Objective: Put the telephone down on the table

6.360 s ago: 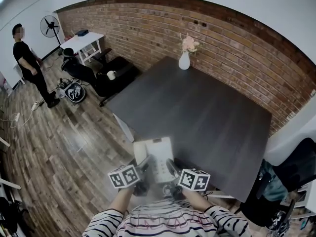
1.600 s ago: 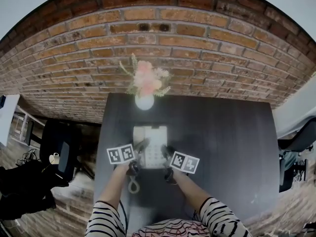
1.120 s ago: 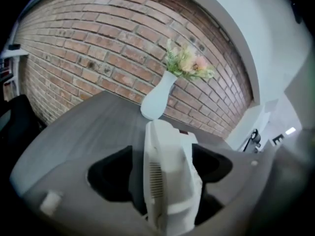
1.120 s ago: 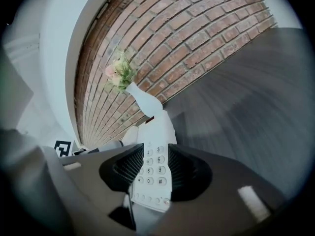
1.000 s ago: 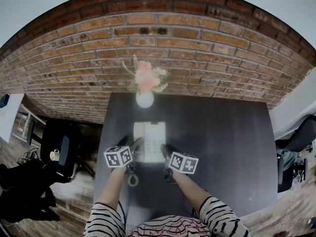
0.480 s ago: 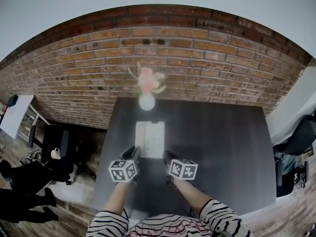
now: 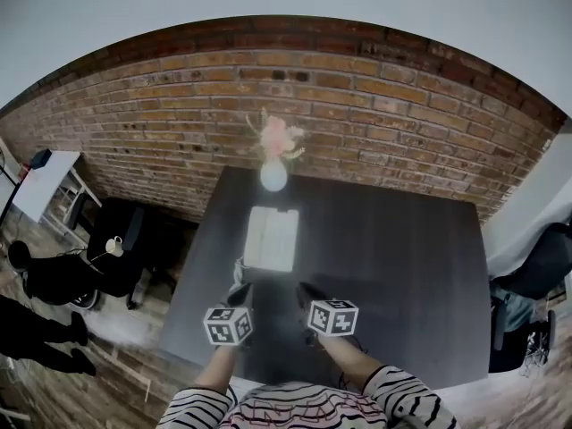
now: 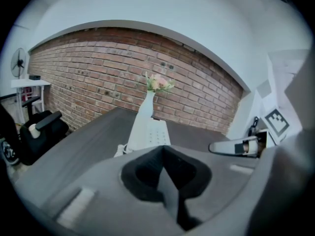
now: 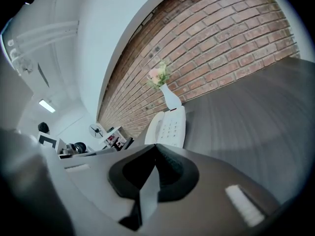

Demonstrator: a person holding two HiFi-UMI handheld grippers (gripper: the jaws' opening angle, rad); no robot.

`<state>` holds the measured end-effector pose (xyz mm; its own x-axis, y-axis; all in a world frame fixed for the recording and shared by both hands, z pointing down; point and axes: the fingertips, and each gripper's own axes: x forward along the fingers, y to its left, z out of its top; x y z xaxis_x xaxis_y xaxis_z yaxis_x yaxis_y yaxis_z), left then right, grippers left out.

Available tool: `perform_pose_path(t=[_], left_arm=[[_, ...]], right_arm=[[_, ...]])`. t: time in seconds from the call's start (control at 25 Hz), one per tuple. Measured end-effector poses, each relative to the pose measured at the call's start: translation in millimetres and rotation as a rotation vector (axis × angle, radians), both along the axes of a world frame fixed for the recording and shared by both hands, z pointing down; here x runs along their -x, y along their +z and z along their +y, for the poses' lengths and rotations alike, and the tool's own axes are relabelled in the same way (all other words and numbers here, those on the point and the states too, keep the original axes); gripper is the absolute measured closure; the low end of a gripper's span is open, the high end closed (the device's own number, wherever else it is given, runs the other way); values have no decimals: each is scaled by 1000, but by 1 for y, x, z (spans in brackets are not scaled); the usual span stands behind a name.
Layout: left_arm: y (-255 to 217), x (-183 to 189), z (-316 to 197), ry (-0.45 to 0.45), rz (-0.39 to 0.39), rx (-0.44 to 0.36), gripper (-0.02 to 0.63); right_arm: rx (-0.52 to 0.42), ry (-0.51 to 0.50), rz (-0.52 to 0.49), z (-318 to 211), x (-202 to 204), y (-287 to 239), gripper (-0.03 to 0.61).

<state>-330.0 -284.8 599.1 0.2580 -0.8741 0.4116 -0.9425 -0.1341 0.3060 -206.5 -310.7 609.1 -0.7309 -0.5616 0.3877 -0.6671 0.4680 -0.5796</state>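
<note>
While the white telephone point(image 7: 272, 238) lies flat on the dark table point(image 7: 402, 257) near the vase point(image 7: 273, 176), the left gripper point(image 7: 239, 293), its jaws just closed on nothing, and the right gripper point(image 7: 309, 291), jaws also together and empty, hover apart from it.

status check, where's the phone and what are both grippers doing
Left gripper shut, empty; right gripper shut, empty. Telephone down flat on table, apart from both grippers. Flower vase stands just beyond it; nothing in the way.
</note>
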Motion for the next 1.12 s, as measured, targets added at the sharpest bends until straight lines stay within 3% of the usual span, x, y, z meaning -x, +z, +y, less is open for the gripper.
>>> perform_pose_path(t=[0.56, 1.12], left_arm=[[-7, -98, 120, -126, -3, -47, 614], [-25, -177, 232, -227, 1, -108, 614]], right_arm=[[-23, -206, 26, 110, -95, 0, 577], [-78, -278, 6, 194, -180, -15, 578]])
